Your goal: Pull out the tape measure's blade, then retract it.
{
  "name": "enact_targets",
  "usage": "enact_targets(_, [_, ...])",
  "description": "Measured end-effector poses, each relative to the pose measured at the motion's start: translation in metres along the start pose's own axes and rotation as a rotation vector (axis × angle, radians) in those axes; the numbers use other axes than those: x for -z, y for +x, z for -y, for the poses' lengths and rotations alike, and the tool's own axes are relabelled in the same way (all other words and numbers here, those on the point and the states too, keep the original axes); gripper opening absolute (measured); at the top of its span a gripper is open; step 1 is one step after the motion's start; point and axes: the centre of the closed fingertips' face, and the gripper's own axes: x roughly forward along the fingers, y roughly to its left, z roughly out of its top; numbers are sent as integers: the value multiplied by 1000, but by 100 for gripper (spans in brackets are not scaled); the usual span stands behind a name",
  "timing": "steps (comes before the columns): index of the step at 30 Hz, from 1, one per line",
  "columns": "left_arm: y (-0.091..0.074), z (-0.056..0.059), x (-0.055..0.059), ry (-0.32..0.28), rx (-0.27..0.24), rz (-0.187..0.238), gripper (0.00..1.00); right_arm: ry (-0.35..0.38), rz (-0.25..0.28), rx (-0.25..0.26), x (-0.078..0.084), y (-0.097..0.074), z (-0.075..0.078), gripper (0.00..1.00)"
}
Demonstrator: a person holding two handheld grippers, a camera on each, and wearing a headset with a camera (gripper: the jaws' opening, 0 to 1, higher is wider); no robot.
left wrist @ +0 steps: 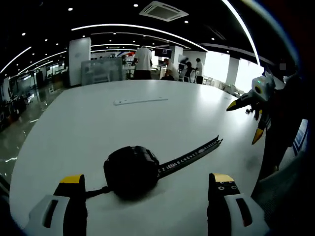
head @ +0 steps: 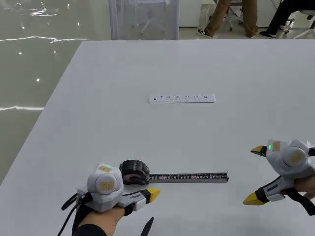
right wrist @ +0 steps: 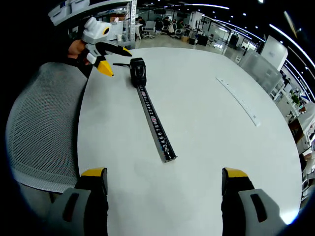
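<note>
A black tape measure case [head: 135, 172] lies on the white table [head: 147, 128] near the front edge. Its blade [head: 189, 177] is pulled out flat to the right and ends in a hook [head: 227, 176]. My left gripper [head: 141, 183] is open, and in the left gripper view the case [left wrist: 132, 169] sits between its yellow-tipped fingers [left wrist: 72, 180], touching neither. My right gripper [head: 254, 174] is open and hangs to the right of the blade's end with a gap. In the right gripper view the blade [right wrist: 153, 120] runs from the case [right wrist: 137, 65] toward the open right gripper [right wrist: 165, 173].
A white power strip [head: 182, 98] lies flat mid-table, well beyond the tape. A grey mesh chair back [right wrist: 44, 123] stands at the table's near edge. People's legs [head: 231, 17] and a translucent chair [head: 143, 18] are past the far edge, on a glossy floor.
</note>
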Motion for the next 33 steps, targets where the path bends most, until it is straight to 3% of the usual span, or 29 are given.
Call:
enact_targets(2, [4, -2, 0, -2, -38, 22, 100, -22, -13, -18, 0, 5, 1, 92])
enact_targets(5, [7, -4, -2, 7, -89, 100, 100, -63, -47, -54, 5, 18, 3, 92])
enact_targets(9, [4, -7, 12, -46, -114, 77, 100, -91, -76, -89, 6, 29, 3, 89])
enact_targets(10, [3, -6, 12, -69, -110, 90, 100, -95, -84, -98, 6, 32, 3, 88])
enact_targets(17, [6, -5, 4, -72, -113, 132, 100, -139, -94, -156, 4, 46, 3, 75])
enact_targets(24, [12, -5, 5, -73, -110, 128, 100, -151, -127, -203, 9, 61, 3, 53])
enact_targets(28, [19, -10, 0, -108, -120, 137, 100, -135, -137, -227, 10, 67, 5, 43])
enact_targets(33, [29, -13, 1, -133, -127, 120, 100, -125, -153, -236, 15, 73, 7, 37])
